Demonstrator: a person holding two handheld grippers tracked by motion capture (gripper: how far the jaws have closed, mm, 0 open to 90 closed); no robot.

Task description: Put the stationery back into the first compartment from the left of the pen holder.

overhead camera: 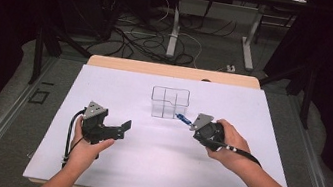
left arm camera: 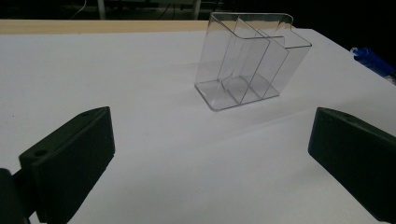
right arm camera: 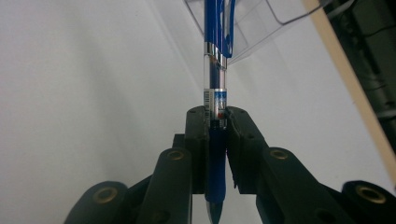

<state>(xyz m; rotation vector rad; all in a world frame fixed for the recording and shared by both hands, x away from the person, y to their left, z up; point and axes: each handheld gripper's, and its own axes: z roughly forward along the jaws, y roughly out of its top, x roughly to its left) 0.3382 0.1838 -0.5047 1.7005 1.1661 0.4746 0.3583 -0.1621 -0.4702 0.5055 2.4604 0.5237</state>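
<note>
The pen point(right arm camera: 215, 93) is a blue click pen with a clear barrel, a silver band and a blue clip, and it sits clamped between the jaws of the right gripper point(right arm camera: 215, 116), which pinch it low on the barrel near the grip so that most of its length sticks out forward. Its clip end is just beside the clear holder point(overhead camera: 169, 102), close to the near right corner and seemingly above its rim. The likely trouble is that long overhang: if the pen meets the holder's wall or one of the inner dividers at a slant, it could twist in the jaws or tip the light holder over. The holder stands upright on the white table point(overhead camera: 107, 165). Well to the left of the holder, the left gripper point(left arm camera: 210, 154) hangs with its jaws wide apart, nothing between them.
</note>
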